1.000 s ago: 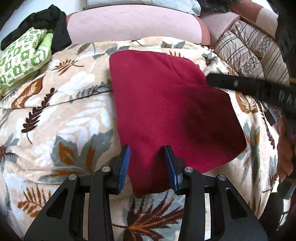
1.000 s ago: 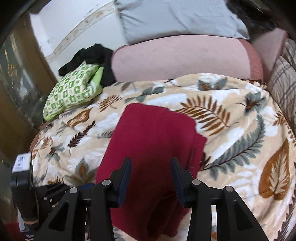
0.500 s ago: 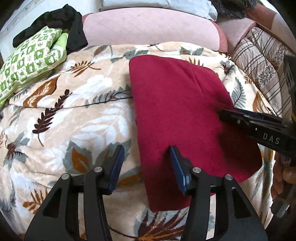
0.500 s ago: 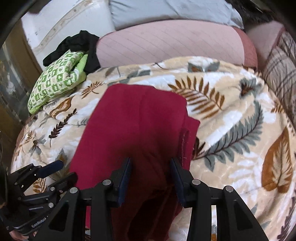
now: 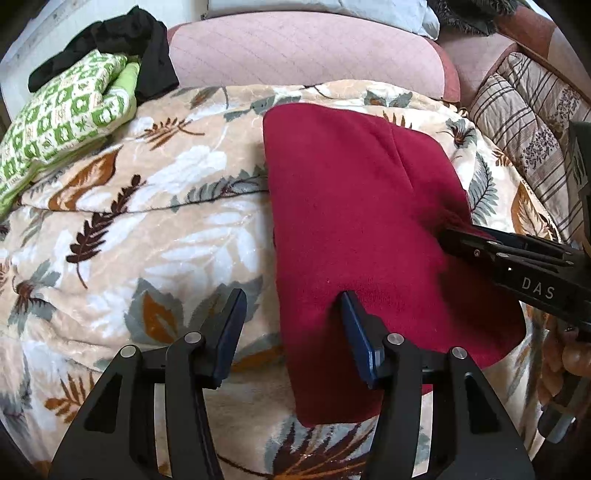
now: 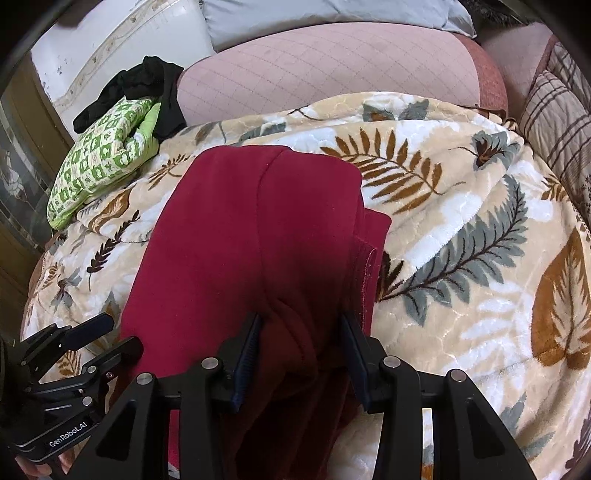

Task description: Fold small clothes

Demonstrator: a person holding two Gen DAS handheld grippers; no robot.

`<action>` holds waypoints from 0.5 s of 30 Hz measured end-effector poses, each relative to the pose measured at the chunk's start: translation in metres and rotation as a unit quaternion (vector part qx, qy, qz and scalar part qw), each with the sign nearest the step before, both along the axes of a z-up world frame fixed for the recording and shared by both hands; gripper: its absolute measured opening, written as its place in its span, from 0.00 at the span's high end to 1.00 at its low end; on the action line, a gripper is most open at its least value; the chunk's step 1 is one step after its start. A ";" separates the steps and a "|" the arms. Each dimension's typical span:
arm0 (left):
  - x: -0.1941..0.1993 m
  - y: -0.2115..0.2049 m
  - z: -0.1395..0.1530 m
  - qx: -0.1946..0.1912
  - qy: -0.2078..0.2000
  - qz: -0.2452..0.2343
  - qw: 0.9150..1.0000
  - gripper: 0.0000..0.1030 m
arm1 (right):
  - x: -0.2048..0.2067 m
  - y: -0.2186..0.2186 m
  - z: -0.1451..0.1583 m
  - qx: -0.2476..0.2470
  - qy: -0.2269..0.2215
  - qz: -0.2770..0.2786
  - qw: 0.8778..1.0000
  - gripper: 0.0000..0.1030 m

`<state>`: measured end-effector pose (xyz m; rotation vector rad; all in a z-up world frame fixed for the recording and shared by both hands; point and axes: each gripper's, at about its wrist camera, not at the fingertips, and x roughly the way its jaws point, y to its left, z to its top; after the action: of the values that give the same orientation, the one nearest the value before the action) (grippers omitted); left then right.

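Note:
A dark red garment lies folded flat on the leaf-patterned blanket. It also shows in the right wrist view, with a seamed edge at its right side. My left gripper is open over the garment's near left edge, one finger over the blanket and one over the cloth. My right gripper is open above the garment's near right part, holding nothing. It enters the left wrist view from the right, and the left gripper shows at the lower left of the right wrist view.
A green patterned folded cloth with a black garment on it lies at the far left. A pink cushion and grey pillow lie behind. A striped cushion is at the right.
My left gripper has shifted left, so the garment now sits further right in its view. My right gripper has come down closer over the garment's right side. Both stay open.

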<state>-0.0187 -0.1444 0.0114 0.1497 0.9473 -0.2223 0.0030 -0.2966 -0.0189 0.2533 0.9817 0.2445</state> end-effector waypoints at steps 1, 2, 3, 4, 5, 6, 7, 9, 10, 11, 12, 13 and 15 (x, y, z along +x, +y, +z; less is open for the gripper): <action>-0.001 0.000 0.001 0.003 -0.004 0.001 1.000 0.48 | 0.000 0.000 0.000 -0.001 0.001 0.000 1.000 0.59; -0.001 0.000 0.003 0.004 -0.007 0.003 1.000 0.49 | 0.000 0.001 0.001 -0.004 0.002 0.002 1.000 0.59; -0.002 0.000 0.004 0.004 -0.008 0.004 1.000 0.49 | -0.001 0.002 0.001 -0.007 0.002 0.002 1.000 0.59; -0.002 0.001 0.005 0.002 -0.009 0.006 1.000 0.49 | -0.001 0.002 0.001 -0.009 0.003 0.002 1.000 0.59; -0.003 0.003 0.006 -0.002 -0.009 0.009 1.000 0.48 | -0.001 0.003 0.002 -0.009 0.004 0.001 1.000 0.59; -0.003 0.004 0.007 -0.006 -0.009 0.011 1.000 0.48 | -0.001 0.003 0.002 -0.008 0.006 0.000 1.000 0.59; -0.004 0.006 0.009 -0.015 -0.009 0.013 1.000 0.48 | -0.001 0.002 0.002 -0.006 0.007 -0.002 1.000 0.59; -0.006 0.009 0.012 -0.029 -0.009 0.016 0.999 0.49 | -0.001 0.001 0.004 0.001 0.009 -0.007 1.000 0.58; -0.007 0.011 0.013 -0.037 -0.008 0.018 0.999 0.48 | -0.002 0.001 0.004 0.002 0.010 -0.008 1.000 0.58; -0.008 0.015 0.015 -0.050 -0.006 0.021 0.999 0.49 | -0.002 0.001 0.006 0.003 0.012 -0.010 1.000 0.58; -0.009 0.016 0.016 -0.057 -0.005 0.023 0.998 0.49 | -0.002 0.001 0.007 0.005 0.013 -0.013 1.000 0.57; -0.010 0.018 0.017 -0.066 -0.003 0.028 0.997 0.49 | -0.002 0.001 0.008 0.008 0.013 -0.015 1.000 0.57; -0.013 0.023 0.019 -0.081 -0.001 0.036 0.996 0.49 | -0.004 0.002 0.012 0.012 0.012 -0.018 1.000 0.56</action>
<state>-0.0318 -0.1216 0.0303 -0.0328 0.9266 -0.2319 -0.0009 -0.2944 -0.0064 0.2961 0.9969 0.2219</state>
